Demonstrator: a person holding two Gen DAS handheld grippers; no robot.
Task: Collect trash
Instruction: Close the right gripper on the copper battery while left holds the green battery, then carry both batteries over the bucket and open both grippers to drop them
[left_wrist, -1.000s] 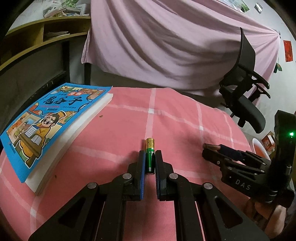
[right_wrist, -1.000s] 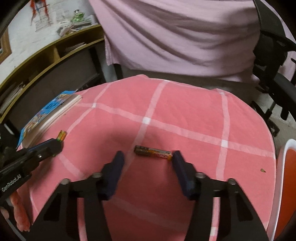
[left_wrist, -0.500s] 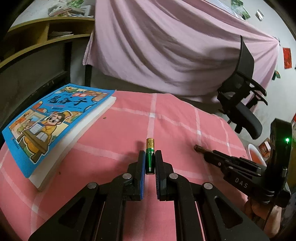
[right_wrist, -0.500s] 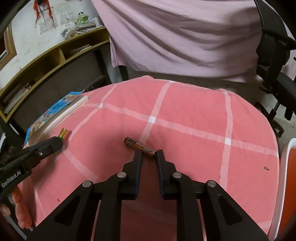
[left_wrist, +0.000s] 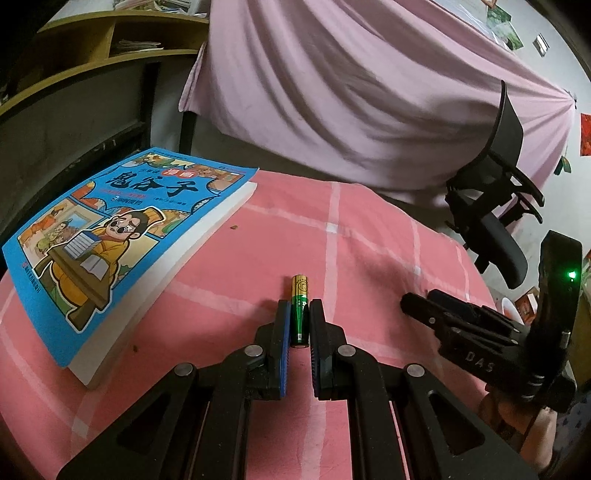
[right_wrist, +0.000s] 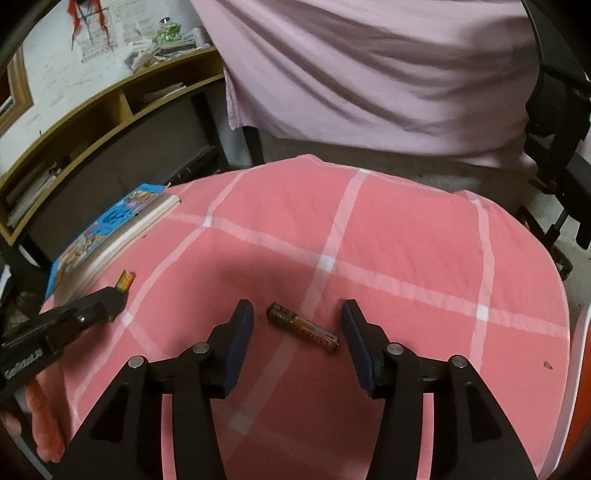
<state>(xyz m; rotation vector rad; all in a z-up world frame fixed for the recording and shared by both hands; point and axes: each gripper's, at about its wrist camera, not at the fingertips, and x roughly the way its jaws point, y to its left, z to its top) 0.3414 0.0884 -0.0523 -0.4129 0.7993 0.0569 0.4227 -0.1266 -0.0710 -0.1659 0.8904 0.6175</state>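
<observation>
The surface (right_wrist: 406, 229), under a pink checked cloth, carries a blue comic book (left_wrist: 110, 236) far out to the left of the left gripper's fingers, and an orange-and-white bin rim (right_wrist: 580, 369) shows at the edge, right of the right gripper's fingers. The left gripper (left_wrist: 297, 321) has its fingers pressed in on a green and gold battery (left_wrist: 299, 310), pinched upright between the pads with its gold end poking out past the tips; that hold looks the same as a second ago. The right gripper (right_wrist: 297, 325) is what changed: its fingers had closed almost together at the near end of the brown battery (right_wrist: 303, 326) half a second ago, and they have just been opening again, so now they stand spread with the battery lying crosswise between them, touching neither pad. That pinch evidently failed to catch it, since the battery rests on the cloth, slightly turned. For the task, one piece of trash is secured and the second likely needs a fresh, squarer closing before either goes to the bin
</observation>
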